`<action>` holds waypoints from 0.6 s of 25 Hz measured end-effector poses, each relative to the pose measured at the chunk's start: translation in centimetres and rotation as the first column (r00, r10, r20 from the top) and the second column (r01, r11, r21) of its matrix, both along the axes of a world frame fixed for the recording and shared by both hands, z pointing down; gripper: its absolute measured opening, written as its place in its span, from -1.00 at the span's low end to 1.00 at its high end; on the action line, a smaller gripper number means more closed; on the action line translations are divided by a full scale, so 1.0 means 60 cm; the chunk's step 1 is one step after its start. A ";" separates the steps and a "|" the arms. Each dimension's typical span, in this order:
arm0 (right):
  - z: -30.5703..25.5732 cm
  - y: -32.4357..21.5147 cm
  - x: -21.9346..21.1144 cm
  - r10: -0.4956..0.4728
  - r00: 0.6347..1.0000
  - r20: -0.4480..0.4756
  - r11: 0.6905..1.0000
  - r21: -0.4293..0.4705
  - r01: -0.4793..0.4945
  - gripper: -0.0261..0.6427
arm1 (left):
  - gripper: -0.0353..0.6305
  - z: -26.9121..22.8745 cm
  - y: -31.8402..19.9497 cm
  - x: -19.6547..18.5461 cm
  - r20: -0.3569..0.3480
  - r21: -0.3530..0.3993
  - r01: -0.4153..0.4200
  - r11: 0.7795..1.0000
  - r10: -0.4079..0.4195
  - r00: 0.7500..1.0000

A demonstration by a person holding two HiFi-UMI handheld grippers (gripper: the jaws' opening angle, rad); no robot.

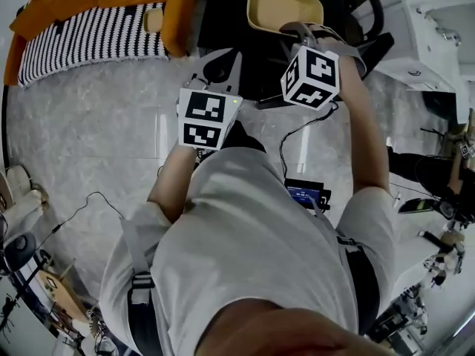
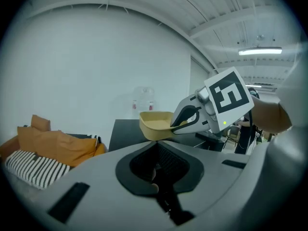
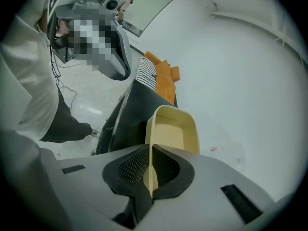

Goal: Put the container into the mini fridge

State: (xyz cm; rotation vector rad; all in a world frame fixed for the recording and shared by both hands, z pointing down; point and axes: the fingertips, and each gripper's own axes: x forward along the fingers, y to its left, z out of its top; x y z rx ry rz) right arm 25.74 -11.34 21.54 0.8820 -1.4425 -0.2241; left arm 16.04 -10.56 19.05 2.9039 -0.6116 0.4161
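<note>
It reads as a bare lab or test room: plain white walls (image 2: 96,66), a fluorescent strip light (image 2: 260,51) on an open ribbed ceiling, a loose black cable (image 1: 281,154) over pale marble-look floor tiles (image 1: 96,124), orange cushions (image 2: 57,146) on a black-and-white striped mattress (image 1: 89,39).

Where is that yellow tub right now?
Top centre of the head view: the yellow tub is over the black cabinet, its near wall pinched in the right gripper.

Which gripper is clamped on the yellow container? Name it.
The right gripper: its jaws pinch the rim of the yellow container. The left gripper is shut, with nothing between its jaws.
</note>
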 end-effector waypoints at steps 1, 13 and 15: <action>-0.002 0.004 -0.010 -0.008 1.000 -0.004 1.000 0.007 0.008 -0.77 | -0.86 0.002 0.003 -0.009 -0.003 0.004 0.012 1.000 -0.012 1.000; 0.007 0.043 -0.119 -0.078 0.997 0.015 0.996 0.035 0.077 -0.77 | -0.86 0.032 0.040 -0.095 -0.014 -0.024 0.093 0.995 -0.094 0.996; 0.009 0.053 -0.130 -0.074 0.997 0.031 0.997 0.034 0.073 -0.77 | -0.86 0.036 0.047 -0.103 -0.015 -0.019 0.104 0.994 -0.104 0.994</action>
